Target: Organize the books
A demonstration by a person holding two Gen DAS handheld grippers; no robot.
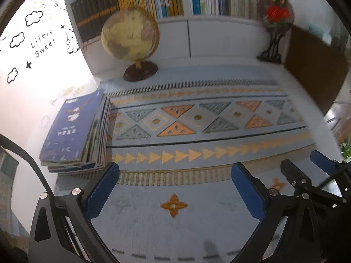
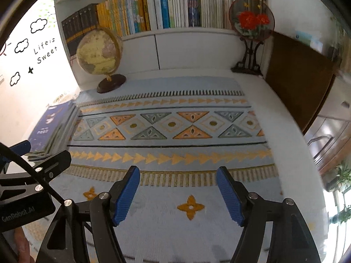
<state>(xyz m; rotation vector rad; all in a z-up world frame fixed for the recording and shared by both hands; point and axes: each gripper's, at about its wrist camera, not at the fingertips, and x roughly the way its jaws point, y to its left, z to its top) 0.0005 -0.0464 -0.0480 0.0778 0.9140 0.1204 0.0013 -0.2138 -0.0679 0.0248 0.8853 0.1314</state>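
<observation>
Stack of books (image 1: 74, 131) at bench's (image 1: 302, 92) left edge. Left gripper (image 1: 175, 175) and right gripper (image 2: 178, 175): jaws apart, empty, over patterned cloth (image 2: 166, 151).

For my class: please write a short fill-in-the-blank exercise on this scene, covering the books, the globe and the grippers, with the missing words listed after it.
1. The stack of books lies at the ____ edge of the patterned mat.
2. The top book's cover is ____ in colour.
3. The globe stands in front of a ____ full of upright books.
4. The jaws of the left hand-held gripper and the right hand-held gripper hold ____.

Missing words: left; blue; bookshelf; nothing
</observation>
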